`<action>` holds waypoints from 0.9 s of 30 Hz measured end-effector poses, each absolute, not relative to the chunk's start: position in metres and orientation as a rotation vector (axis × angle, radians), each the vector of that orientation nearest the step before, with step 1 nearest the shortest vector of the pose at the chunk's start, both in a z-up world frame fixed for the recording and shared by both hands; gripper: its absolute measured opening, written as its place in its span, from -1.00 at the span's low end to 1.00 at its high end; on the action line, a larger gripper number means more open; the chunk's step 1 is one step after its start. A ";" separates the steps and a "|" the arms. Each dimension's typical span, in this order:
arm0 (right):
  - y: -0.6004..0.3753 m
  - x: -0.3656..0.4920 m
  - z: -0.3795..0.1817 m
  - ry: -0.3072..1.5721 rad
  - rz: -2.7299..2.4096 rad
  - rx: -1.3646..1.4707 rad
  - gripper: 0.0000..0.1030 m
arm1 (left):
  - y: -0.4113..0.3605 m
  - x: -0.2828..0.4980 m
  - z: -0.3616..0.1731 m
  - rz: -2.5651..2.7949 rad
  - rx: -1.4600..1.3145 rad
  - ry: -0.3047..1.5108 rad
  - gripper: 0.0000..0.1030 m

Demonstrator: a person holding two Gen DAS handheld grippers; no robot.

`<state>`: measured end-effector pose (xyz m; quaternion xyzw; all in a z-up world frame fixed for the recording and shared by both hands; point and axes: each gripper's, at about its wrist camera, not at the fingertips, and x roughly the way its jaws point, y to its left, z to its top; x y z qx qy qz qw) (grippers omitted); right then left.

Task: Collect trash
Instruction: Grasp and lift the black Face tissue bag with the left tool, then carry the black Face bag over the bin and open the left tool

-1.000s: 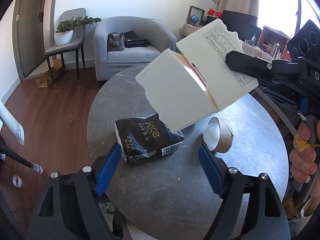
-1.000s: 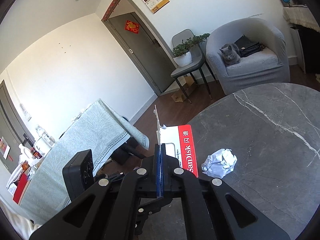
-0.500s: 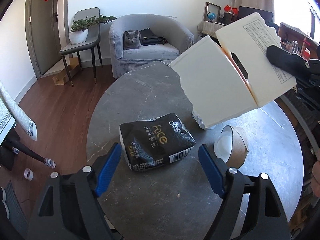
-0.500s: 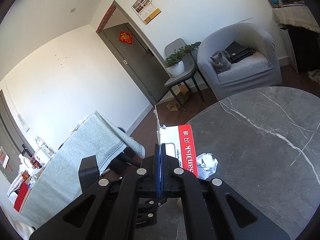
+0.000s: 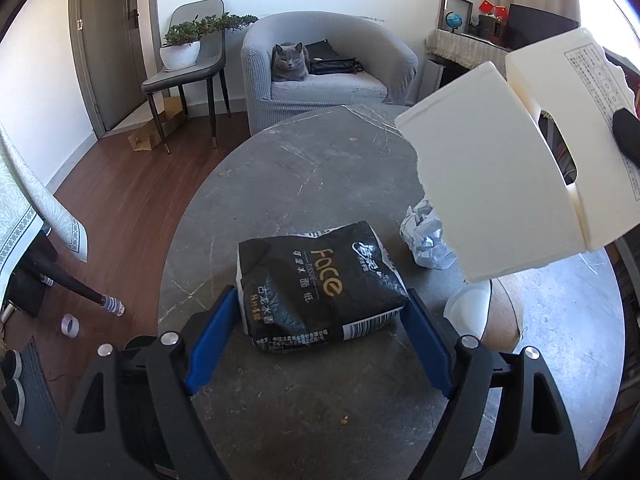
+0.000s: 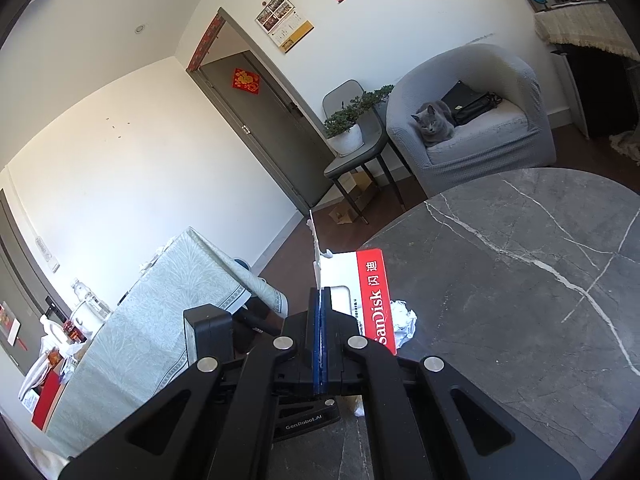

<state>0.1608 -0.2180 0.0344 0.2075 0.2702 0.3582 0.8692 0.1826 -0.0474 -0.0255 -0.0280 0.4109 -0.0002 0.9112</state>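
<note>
The round marble bench [image 5: 320,184] carries the remaining trash. At its near edge a black tissue pack [image 5: 320,284] lies flat between the wide-spread blue pads of the left hand-held gripper [image 5: 318,336], apparently lined up for grasping. A torn SanDisk carton [image 5: 516,184] is clamped flat in the shut right hand-held gripper [image 6: 320,300], lifted above the pack, presumably for carrying. Beside the pack lie a paper cup [image 5: 480,312] and a crumpled paper ball [image 5: 428,240].

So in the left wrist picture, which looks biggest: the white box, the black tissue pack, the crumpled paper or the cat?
1. White box, though it is nearest the camera.
2. Black tissue pack.
3. Crumpled paper.
4. Cat, smallest, but farthest away.
</note>
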 end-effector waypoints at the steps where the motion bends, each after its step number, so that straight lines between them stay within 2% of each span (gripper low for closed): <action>1: -0.219 0.161 0.034 0.567 0.749 0.435 -1.00 | -0.047 0.182 -0.025 -0.009 -0.063 0.840 0.51; 14: -0.208 0.157 0.042 0.573 0.756 0.418 -1.00 | -0.032 0.156 -0.010 -0.053 -0.086 0.779 0.45; 27: -0.159 0.159 0.041 0.588 0.817 0.396 -1.00 | 0.022 0.122 0.001 -0.018 -0.117 0.741 0.45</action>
